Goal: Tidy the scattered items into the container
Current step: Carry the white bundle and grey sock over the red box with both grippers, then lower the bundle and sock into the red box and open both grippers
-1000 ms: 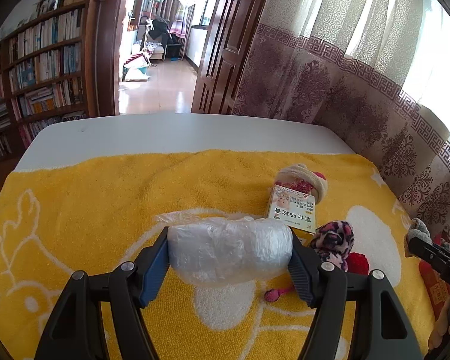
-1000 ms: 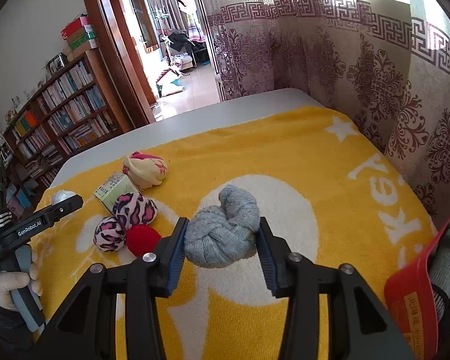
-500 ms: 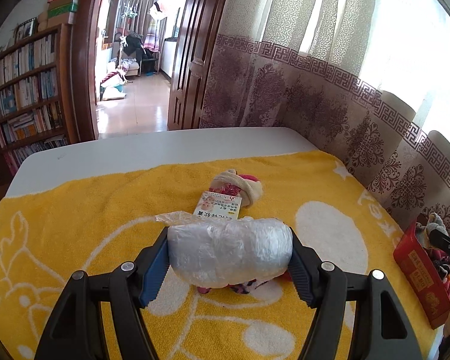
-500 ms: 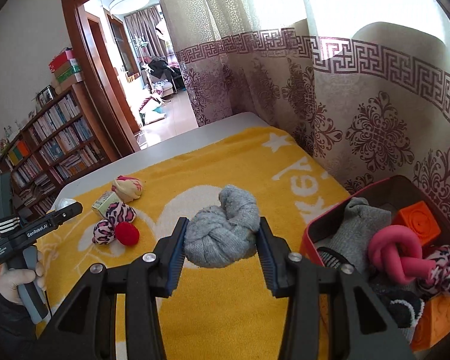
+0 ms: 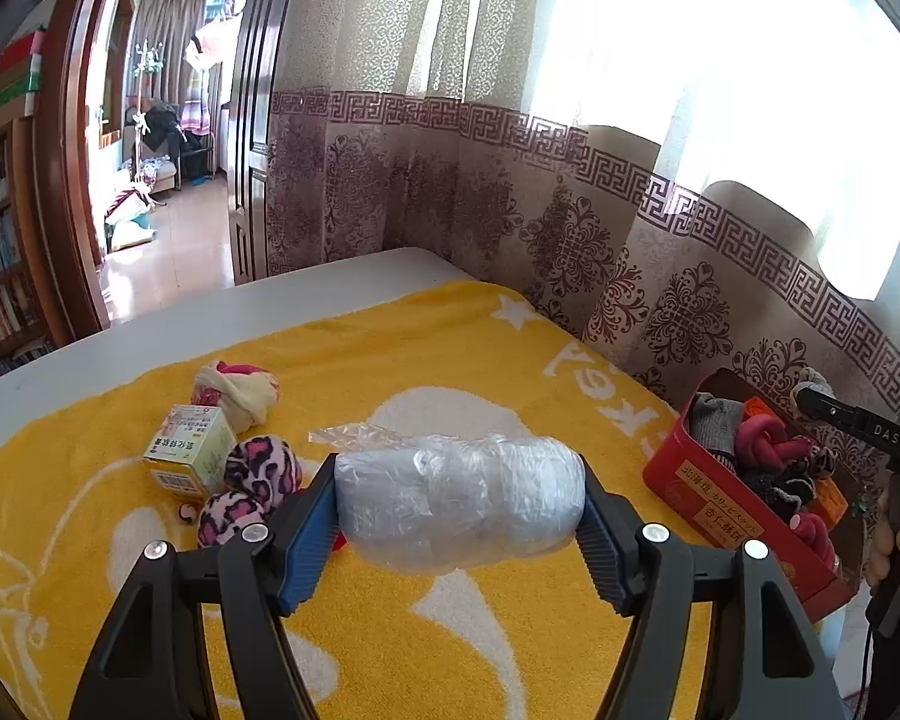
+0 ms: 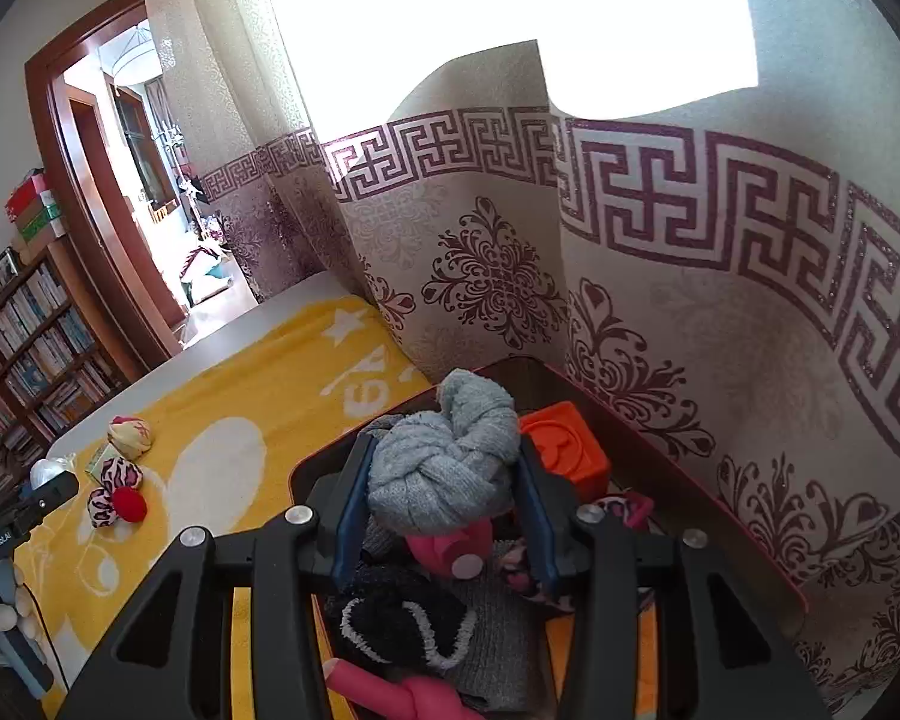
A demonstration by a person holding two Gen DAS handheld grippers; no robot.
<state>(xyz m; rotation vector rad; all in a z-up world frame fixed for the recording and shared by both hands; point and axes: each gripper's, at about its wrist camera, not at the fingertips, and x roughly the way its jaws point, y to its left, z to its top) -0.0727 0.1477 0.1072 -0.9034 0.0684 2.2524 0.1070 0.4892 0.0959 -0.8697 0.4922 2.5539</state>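
Observation:
My left gripper [image 5: 459,504] is shut on a clear plastic-wrapped white bundle [image 5: 459,501], held above the yellow towel [image 5: 390,360]. My right gripper [image 6: 441,483] is shut on a grey knotted sock ball [image 6: 444,468], held over the open red box [image 6: 774,576], which holds several socks, a pink knotted rope and an orange block [image 6: 564,450]. The red box also shows at the right in the left wrist view [image 5: 720,498]. On the towel lie a pink leopard sock pair [image 5: 252,492], a small medicine carton [image 5: 189,456] and a cream-pink sock ball [image 5: 237,393].
A patterned curtain [image 6: 690,276] hangs close behind the box and the table's right edge. A red ball [image 6: 129,504] lies beside the leopard socks. A bookshelf [image 6: 24,348] and an open doorway [image 5: 150,180] are at the far left.
My right gripper carried the grey sock ball right, from above the towel to over the red box. My left gripper swung right with the wrapped bundle, bringing the box into view.

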